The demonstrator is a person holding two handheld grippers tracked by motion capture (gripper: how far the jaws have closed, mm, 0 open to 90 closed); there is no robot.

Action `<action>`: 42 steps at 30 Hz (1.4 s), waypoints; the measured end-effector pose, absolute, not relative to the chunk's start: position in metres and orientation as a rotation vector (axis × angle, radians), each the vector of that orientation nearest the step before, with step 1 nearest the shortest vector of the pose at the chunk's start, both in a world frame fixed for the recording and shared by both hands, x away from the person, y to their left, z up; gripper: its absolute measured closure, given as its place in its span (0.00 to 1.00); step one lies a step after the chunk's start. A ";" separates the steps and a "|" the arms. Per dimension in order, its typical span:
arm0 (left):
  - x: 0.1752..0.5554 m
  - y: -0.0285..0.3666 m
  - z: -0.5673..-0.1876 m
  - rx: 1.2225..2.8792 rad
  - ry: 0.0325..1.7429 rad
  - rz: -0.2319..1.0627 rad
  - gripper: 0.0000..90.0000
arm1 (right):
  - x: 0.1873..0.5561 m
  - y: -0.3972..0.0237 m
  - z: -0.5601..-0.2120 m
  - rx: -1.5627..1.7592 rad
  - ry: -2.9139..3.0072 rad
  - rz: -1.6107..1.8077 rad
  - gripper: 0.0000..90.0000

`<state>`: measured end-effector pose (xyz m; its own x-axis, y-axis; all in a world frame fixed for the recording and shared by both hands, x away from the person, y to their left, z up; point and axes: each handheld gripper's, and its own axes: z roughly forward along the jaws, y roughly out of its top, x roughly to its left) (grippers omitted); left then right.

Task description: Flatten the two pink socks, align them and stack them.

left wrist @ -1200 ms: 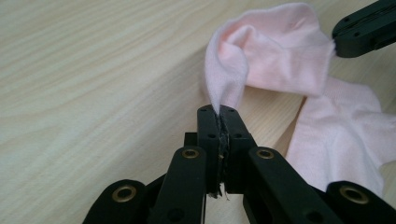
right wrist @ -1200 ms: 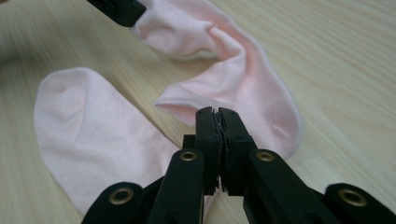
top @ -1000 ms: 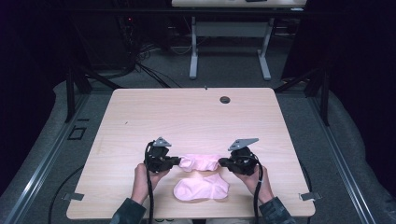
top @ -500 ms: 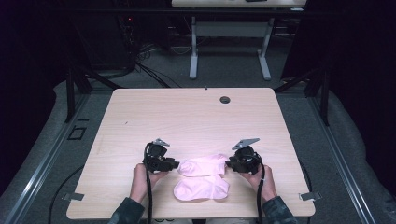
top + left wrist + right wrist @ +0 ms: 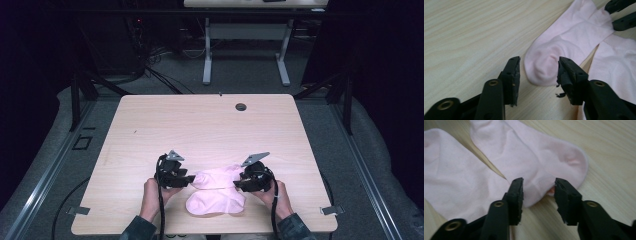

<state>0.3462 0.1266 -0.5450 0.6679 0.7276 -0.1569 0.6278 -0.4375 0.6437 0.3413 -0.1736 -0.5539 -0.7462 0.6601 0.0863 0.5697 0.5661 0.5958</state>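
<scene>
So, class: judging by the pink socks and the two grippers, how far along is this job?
Done: two pale pink cotton socks lie on the light wooden table, the farther sock beside the nearer sock. In hand: the left gripper is open at one end of the farther sock and the right gripper is open at its other end; neither grips it. Left: closing on it, perhaps to pair the socks.

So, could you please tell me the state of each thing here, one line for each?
Left hand-held gripper: open, jaws at the sock's rounded end.
Right hand-held gripper: open, jaws at the sock's other end.
Farther pale pink cotton sock: flat, between the grippers.
Nearer pale pink cotton sock: flat, untouched.
Light wooden table: bears both socks.
</scene>
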 end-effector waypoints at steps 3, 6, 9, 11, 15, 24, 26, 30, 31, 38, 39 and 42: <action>0.343 0.125 -0.544 2.185 1.010 0.205 0.52 | 0.347 -0.170 -0.561 1.057 2.658 0.900 0.83; 0.341 0.125 -0.545 2.187 0.977 0.214 0.43 | 0.348 -0.168 -0.566 1.080 2.662 0.908 0.96; 0.340 0.123 -0.546 2.193 0.965 0.224 0.32 | 0.349 -0.167 -0.566 1.081 2.664 0.912 0.97; 0.340 0.123 -0.546 2.194 0.964 0.229 0.26 | 0.348 -0.168 -0.562 1.078 2.639 0.954 0.87; 0.341 0.124 -0.546 2.184 0.959 0.232 0.18 | 0.347 -0.166 -0.546 0.989 2.644 1.023 0.69; 0.342 0.120 -0.551 2.211 0.947 0.212 0.18 | 0.351 -0.142 -0.559 0.876 2.741 0.896 0.80; 0.342 0.119 -0.552 2.213 0.947 0.209 0.19 | 0.353 -0.144 -0.560 0.916 2.730 0.910 0.91; 0.342 0.114 -0.550 2.218 0.927 0.212 0.20 | 0.356 -0.149 -0.560 0.971 2.715 0.934 0.95; 0.342 0.112 -0.549 2.218 0.918 0.221 0.21 | 0.356 -0.151 -0.559 0.983 2.713 0.935 0.95; 0.337 0.091 -0.544 2.241 0.831 0.255 0.30 | 0.356 -0.159 -0.543 1.095 2.668 1.019 0.95; 0.335 0.085 -0.544 2.244 0.814 0.259 0.31 | 0.356 -0.159 -0.540 1.104 2.669 1.030 0.95; 0.330 0.070 -0.544 2.267 0.764 0.267 0.34 | 0.355 -0.160 -0.532 1.143 2.660 1.066 0.95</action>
<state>0.3300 0.0695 -0.5440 0.8032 0.5949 -0.0307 0.4464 -0.5670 0.6922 0.3546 -0.1596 -0.5321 -0.7242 0.6579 0.2069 0.6187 0.4871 0.6165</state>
